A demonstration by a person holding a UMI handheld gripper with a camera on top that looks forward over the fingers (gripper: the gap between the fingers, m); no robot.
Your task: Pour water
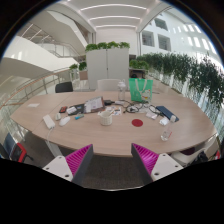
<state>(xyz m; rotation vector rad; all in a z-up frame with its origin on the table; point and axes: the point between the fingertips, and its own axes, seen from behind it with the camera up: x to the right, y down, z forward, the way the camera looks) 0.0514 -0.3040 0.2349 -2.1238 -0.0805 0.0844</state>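
Well back from the worktop (110, 140), the gripper (112, 160) looks over a long oval wooden surface crowded with small things. At its left end lies a flat white object (49, 121), and next to it some dark items (66, 119) too small to tell apart. A little further right sit papers or a booklet (94, 104). Near the middle stands a clear glass (106, 117), pale and see-through; whether it holds water cannot be told. Just beyond it rests a white, cup-like thing (120, 105). Right of the middle two green bottles or jugs (141, 89) stand upright side by side at the far edge of the worktop, the tallest things on it. In front of them lies a small red disc (137, 123), and further right a small clear cup (165, 133) stands near the front edge, with a dark object (168, 114) behind it.

No hand or arm shows. The gripper is held level, pointing straight at the worktop's near edge. Its fingers stand wide apart, the left pink pad (78, 159) and right pink pad (146, 158) with a broad gap between them; they hold and touch nothing. All the things on the worktop lie well beyond the fingers. Behind the worktop a white cabinet (107, 68) carries green plants (106, 46).
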